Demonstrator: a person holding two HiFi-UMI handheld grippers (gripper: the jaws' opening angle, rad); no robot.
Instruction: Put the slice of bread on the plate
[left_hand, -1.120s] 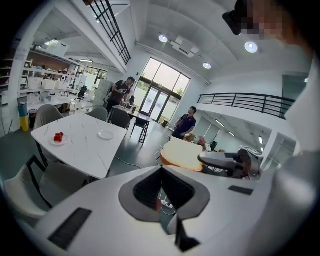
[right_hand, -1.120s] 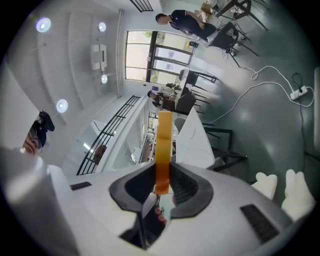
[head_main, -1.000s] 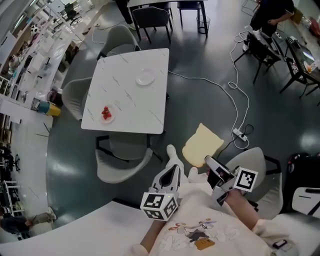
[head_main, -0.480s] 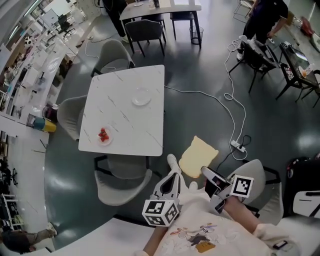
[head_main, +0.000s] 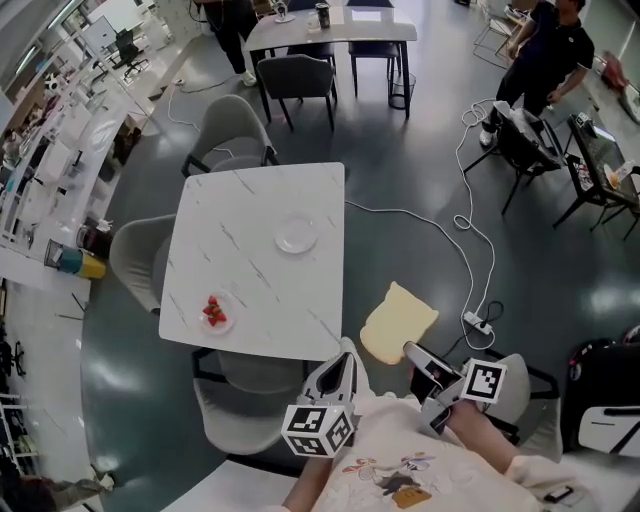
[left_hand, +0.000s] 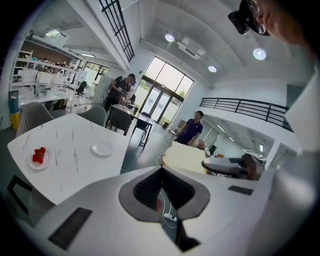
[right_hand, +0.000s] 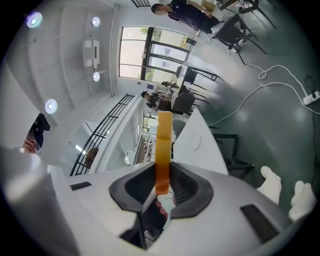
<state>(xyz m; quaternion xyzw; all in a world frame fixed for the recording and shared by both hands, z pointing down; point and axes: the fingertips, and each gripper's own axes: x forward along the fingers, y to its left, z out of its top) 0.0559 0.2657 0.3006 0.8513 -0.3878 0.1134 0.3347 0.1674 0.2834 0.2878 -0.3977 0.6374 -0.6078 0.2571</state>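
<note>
A pale slice of bread (head_main: 398, 322) hangs flat over the dark floor, to the right of the white marble table (head_main: 250, 290). My right gripper (head_main: 418, 358) is shut on its near edge. In the right gripper view the slice of bread (right_hand: 163, 145) stands edge-on between the pads. An empty white plate (head_main: 296, 236) lies on the table's far right part and shows as a small white plate (left_hand: 102, 149) in the left gripper view. My left gripper (head_main: 337, 368) hovers just off the table's near right corner, shut with nothing in it.
A small dish of strawberries (head_main: 214, 312) sits on the table's near left. A grey chair (head_main: 245, 400) is tucked under the near edge, and others stand to the left and behind. A white cable and power strip (head_main: 478, 320) lie on the floor at right. People stand farther back.
Both grippers and the bread have advanced toward the table, which now lies closer, its near right corner just ahead of the left gripper. The grip on the bread is unchanged.
</note>
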